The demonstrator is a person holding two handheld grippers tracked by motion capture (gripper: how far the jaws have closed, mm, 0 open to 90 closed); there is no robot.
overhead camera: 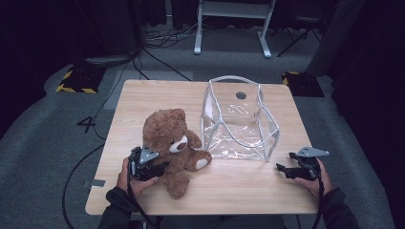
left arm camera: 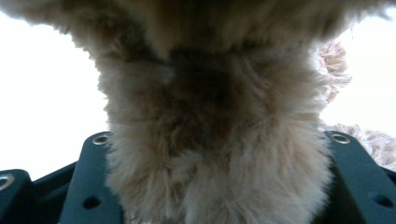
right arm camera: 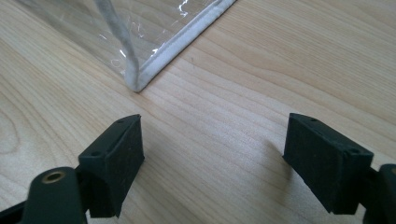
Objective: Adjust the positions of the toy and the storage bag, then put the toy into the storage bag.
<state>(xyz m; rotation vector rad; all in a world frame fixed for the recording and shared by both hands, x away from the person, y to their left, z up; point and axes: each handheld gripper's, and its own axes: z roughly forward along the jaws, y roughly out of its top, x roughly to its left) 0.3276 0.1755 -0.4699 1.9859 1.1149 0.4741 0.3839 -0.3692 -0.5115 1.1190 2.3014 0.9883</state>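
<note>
In the left gripper view, brown fur of the teddy bear (left arm camera: 215, 140) bulges between the jaws of the left gripper (left arm camera: 219, 186), which clamps it. The high view shows the bear sitting just left of the clear bag (overhead camera: 239, 119), which holds nothing. The right gripper (right arm camera: 212, 158) gapes wide just right of the bag's near corner.

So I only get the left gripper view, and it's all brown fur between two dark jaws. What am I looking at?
Observer: A brown teddy bear sitting on a wooden table; the left hand-held gripper is clamped on its plush.
Operator: Anything else on that table?
Observer: A clear plastic bag with white trim stands just right of the bear, top open.
Operator: And the other hand?
Observer: The right hand-held gripper sits low by the bag's near right corner, jaws wide apart, holding nothing.
</note>
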